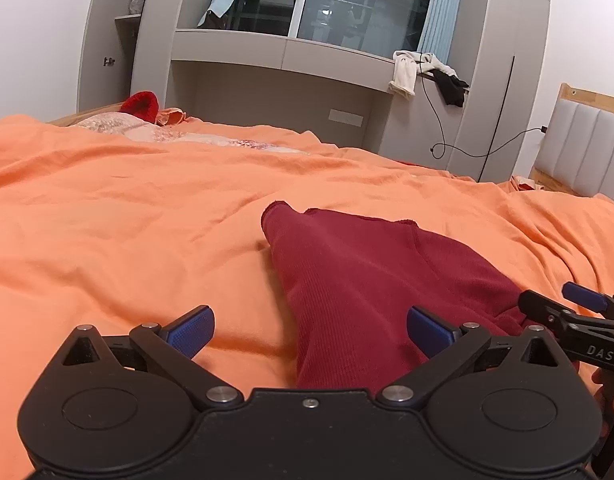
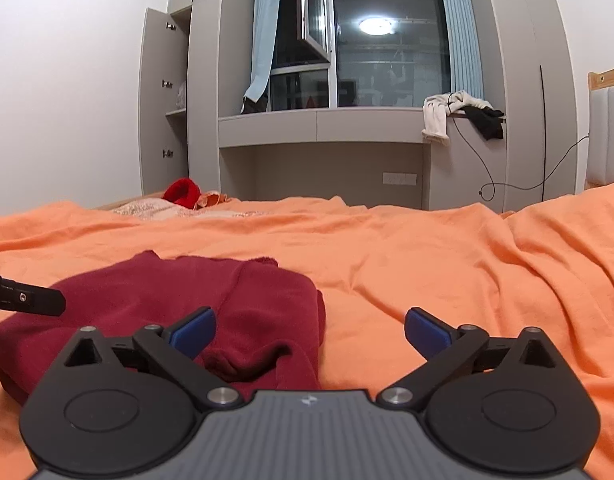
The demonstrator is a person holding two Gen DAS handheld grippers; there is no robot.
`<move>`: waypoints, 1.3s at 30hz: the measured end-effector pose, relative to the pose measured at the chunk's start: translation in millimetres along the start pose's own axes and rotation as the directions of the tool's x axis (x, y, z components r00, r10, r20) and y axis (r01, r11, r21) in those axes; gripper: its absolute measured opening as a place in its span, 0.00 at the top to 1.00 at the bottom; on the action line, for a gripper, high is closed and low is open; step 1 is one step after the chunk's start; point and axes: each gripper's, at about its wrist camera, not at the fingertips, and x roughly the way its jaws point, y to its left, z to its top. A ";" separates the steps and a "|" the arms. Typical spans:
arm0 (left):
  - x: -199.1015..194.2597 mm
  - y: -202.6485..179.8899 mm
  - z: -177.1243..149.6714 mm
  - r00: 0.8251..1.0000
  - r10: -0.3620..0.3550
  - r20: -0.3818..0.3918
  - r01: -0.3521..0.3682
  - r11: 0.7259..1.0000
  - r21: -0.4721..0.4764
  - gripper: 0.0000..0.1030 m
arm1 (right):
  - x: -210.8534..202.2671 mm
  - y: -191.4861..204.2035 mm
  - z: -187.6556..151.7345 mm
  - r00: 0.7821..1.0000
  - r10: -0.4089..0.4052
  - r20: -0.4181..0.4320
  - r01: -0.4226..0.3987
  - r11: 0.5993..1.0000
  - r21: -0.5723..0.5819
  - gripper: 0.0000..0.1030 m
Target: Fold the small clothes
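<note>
Dark red ribbed knit garment (image 1: 359, 280) lies folded on orange bed sheet (image 1: 127, 220). Left gripper (image 1: 311, 330) jaws spread wide, gripping nothing; right gripper (image 2: 311, 330) likewise.

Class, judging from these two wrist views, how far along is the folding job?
Done: the dark red garment lies folded over on the orange sheet. In hand: nothing; the left gripper and right gripper are open. Left: further folds, probably.
</note>
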 end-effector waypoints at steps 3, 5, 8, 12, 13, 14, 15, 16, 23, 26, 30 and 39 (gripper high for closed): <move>-4.7 -0.8 1.0 1.000 0.003 0.014 -0.003 1.000 -0.002 0.01 | -6.6 -0.5 1.9 1.000 0.001 0.017 -0.001 1.000 0.003 0.00; -9.2 -2.4 1.6 1.000 0.006 0.027 -0.006 1.000 0.000 0.01 | -12.7 -0.4 3.3 1.000 0.001 0.025 -0.002 1.000 0.010 0.00; -19.5 -6.4 2.4 0.998 0.004 0.056 -0.004 1.000 0.005 0.01 | -24.9 0.6 6.0 0.999 0.008 0.041 -0.009 1.000 0.027 0.00; -40.4 -13.8 -0.7 0.994 -0.002 0.106 0.000 1.000 0.021 0.01 | -46.6 4.6 9.4 0.997 0.016 0.073 -0.019 0.999 0.044 0.00; -46.2 -15.5 -2.3 0.993 -0.003 0.118 0.000 1.000 0.027 0.01 | -54.5 6.0 9.3 0.996 0.017 0.083 -0.021 0.999 0.049 0.00; -51.0 -16.9 -3.0 0.992 -0.003 0.128 -0.001 0.999 0.033 0.01 | -61.5 6.8 8.6 0.996 0.018 0.092 -0.023 0.998 0.052 0.00; -57.4 -18.5 -5.7 0.990 -0.001 0.139 -0.004 0.999 0.040 0.01 | -69.4 7.5 7.9 0.995 0.018 0.103 -0.024 0.998 0.055 0.00; -63.7 -19.7 -8.5 0.989 -0.001 0.148 -0.005 0.999 0.044 0.01 | -77.6 9.0 6.9 0.993 0.018 0.117 -0.024 0.998 0.054 0.00; -108.6 -22.5 -34.6 0.978 -0.003 0.209 -0.011 0.997 0.070 0.01 | -124.9 24.8 -2.2 0.983 0.020 0.182 -0.025 0.999 0.026 0.00; -124.5 -21.8 -49.5 0.973 0.010 0.229 -0.029 0.996 0.079 0.01 | -143.8 30.0 -9.7 0.981 0.024 0.194 -0.031 0.999 0.036 0.00; -143.3 -21.0 -68.5 0.971 0.028 0.236 -0.050 0.995 0.087 0.01 | -167.2 35.6 -22.0 0.979 0.023 0.203 -0.032 0.999 0.041 0.00; -177.9 -17.6 -97.6 0.963 0.038 0.266 -0.060 0.995 0.074 0.01 | -202.7 55.3 -45.4 0.979 0.012 0.201 -0.014 1.000 0.011 0.00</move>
